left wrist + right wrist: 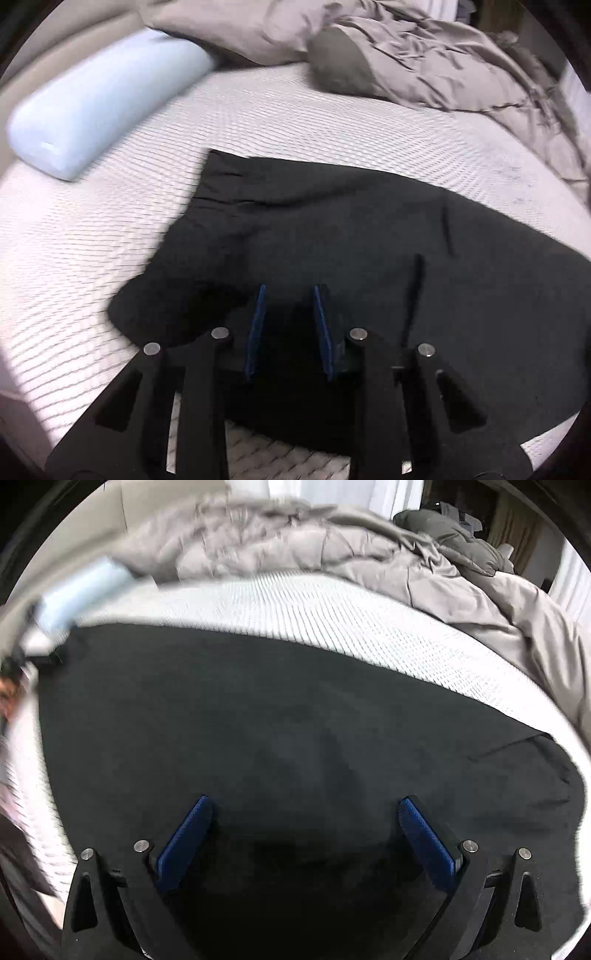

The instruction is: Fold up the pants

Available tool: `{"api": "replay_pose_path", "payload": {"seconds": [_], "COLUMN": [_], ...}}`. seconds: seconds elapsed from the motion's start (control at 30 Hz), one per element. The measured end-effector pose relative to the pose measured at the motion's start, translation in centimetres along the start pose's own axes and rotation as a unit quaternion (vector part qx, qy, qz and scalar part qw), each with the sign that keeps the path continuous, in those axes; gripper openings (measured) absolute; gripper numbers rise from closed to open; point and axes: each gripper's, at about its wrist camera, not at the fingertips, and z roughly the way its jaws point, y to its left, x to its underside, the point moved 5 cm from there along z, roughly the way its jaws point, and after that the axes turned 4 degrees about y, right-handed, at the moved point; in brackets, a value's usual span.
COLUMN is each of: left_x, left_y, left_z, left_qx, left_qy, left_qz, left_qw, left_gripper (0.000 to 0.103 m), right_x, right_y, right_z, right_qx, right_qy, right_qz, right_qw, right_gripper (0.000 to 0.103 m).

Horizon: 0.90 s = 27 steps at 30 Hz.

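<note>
The left gripper [288, 291] is seen with its blue-padded jaws narrowed to a slim gap over a dark fold of the black fabric pants [332, 229]; whether cloth is pinched cannot be told. The right gripper [303, 805] is held wide open, empty, above the same pants, spread on the white ribbed mattress [258, 110]. Edges are blurred; no writing is legible.

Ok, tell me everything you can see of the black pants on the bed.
The pants are black, of a matte, soft-looking cloth, and lie spread mostly flat on the white ribbed mattress with a few shallow creases. One straight edge points toward the pale blue bolster pillow. The left claw is narrowed over a raised fold; the right claw is open above the cloth.
</note>
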Motion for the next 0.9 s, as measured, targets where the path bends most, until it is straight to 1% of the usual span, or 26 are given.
{"api": "replay_pose_path", "payload": {"seconds": [0.03,0.07,0.13,0.17,0.2,0.23,0.27,0.3,0.33,0.4,0.43,0.47,0.5,0.53,0.57,0.6,0.67,0.7,0.73,0.8,0.83,0.87,0.9], "left_x": [0.3,0.7,1.6,2.0,2.1,2.2,2.4,2.5,2.3,1.7,1.8,1.8,1.5,1.3,0.9,0.9,0.8,1.3,1.4,1.7,2.1,2.9,3.8], "left_y": [-0.1,-0.7,-2.8,-4.2,-5.5,-7.4,-9.1,-11.2,-13.3,-16.0,-16.9,-17.0,-17.0,-16.8,-16.6,-16.2,-15.0,-14.3,-14.0,-14.0,-14.5,-15.2,-15.7], "left_z": [-0.7,-1.6,-3.9,-4.9,-5.6,-6.2,-6.6,-6.8,-6.3,-4.4,-3.0,-1.8,-0.8,-0.3,-0.1,-0.2,-0.1,-0.4,-0.7,-1.5,-2.4,-3.5,-5.4], "left_qx": [0.000,0.017,0.055,0.066,0.077,0.097,0.115,0.132,0.141,0.132,0.126,0.113,0.104,0.105,0.104,0.097,0.081,0.085,0.088,0.078,0.075,0.083,0.096], "left_qy": [-0.006,-0.014,-0.027,-0.035,-0.043,-0.052,-0.056,-0.056,-0.049,-0.026,-0.008,0.008,0.015,0.013,0.007,0.005,-0.001,-0.002,-0.006,-0.016,-0.025,-0.035,-0.046], "left_qz": [0.001,0.002,0.016,0.025,0.035,0.050,0.065,0.089,0.113,0.140,0.153,0.153,0.150,0.150,0.149,0.147,0.135,0.131,0.128,0.130,0.134,0.144,0.156], "left_qw": [1.0000,0.9998,0.9980,0.9969,0.9955,0.9926,0.9897,0.9857,0.9823,0.9809,0.9801,0.9817,0.9830,0.9831,0.9833,0.9844,0.9876,0.9878,0.9878,0.9883,0.9878,0.9854,0.9819], "left_gripper": [0.024,0.024,0.030,0.040,0.056,0.064,0.077,0.079,0.079,0.079,0.078,0.073,0.072,0.072,0.072,0.072,0.072,0.072,0.072,0.070,0.070,0.070,0.071], "right_x": [0.5,0.8,1.4,1.6,1.8,1.7,1.6,1.2,0.8,-0.4,-1.1,-1.7,-2.0,-1.9,-1.5,-1.3,-0.3,0.4,1.7,3.7,4.8,5.2,5.5], "right_y": [-0.7,-1.5,-4.2,-5.0,-5.6,-5.5,-5.3,-4.4,-3.5,-2.2,-1.1,-1.1,-1.0,-1.5,-2.6,-4.1,-7.1,-9.4,-12.5,-16.0,-17.7,-18.4,-18.5], "right_z": [0.7,0.8,0.3,0.1,-0.4,-0.8,-1.1,-1.5,-1.8,-1.4,-0.9,-0.4,0.6,1.4,2.3,2.6,2.2,1.8,1.4,0.8,0.3,-0.1,-0.7], "right_qx": [0.040,0.058,0.071,0.083,0.091,0.090,0.087,0.079,0.063,0.036,0.014,0.003,-0.007,0.006,0.046,0.075,0.085,0.097,0.136,0.175,0.186,0.184,0.174], "right_qy": [0.018,0.023,0.026,0.025,0.019,0.012,0.006,-0.005,-0.013,-0.022,-0.019,-0.015,-0.005,0.008,0.024,0.024,0.026,0.028,0.033,0.039,0.036,0.032,0.023], "right_qz": [-0.005,0.003,0.055,0.065,0.073,0.074,0.073,0.068,0.059,0.043,0.034,0.033,0.039,0.045,0.046,0.048,0.085,0.113,0.143,0.172,0.190,0.196,0.197], "right_qw": [0.999,0.998,0.996,0.994,0.993,0.993,0.993,0.995,0.996,0.998,0.999,0.999,0.999,0.999,0.998,0.996,0.992,0.988,0.980,0.969,0.963,0.963,0.964], "right_gripper": [0.102,0.102,0.102,0.102,0.102,0.102,0.102,0.102,0.102,0.102,0.102,0.102,0.102,0.102,0.102,0.102,0.102,0.102,0.102,0.102,0.102,0.102,0.102]}}
